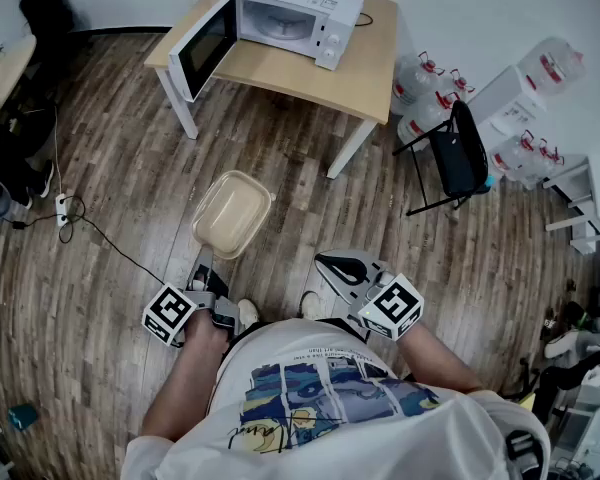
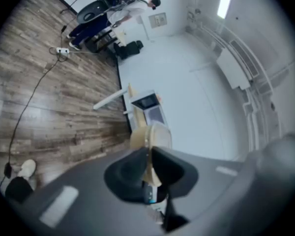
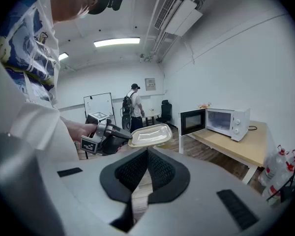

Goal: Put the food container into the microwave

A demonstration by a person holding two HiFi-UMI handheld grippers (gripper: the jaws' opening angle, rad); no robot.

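Food container (image 1: 230, 213) hangs over the floor (image 1: 110, 188), clamped by its rim in the left gripper (image 1: 206, 265). Right gripper (image 1: 342, 266) is closed, empty; the open microwave (image 1: 290, 18) sits on a table (image 1: 310, 78) well apart.

Bright, even light fills the room from long white ceiling strip lights (image 3: 116, 42), which flare to pure white. Shadows are faint: a soft one lies on the brown plank floor (image 1: 100, 218) beneath the pale wooden surface (image 1: 375, 68). All three views bow strongly toward their edges, and both gripper views darken at the corners. The left gripper view is smeared: the left tongs (image 2: 148, 154) and the beige plastic food container (image 2: 155, 135) they pinch look soft. The right gripper view is crisper.
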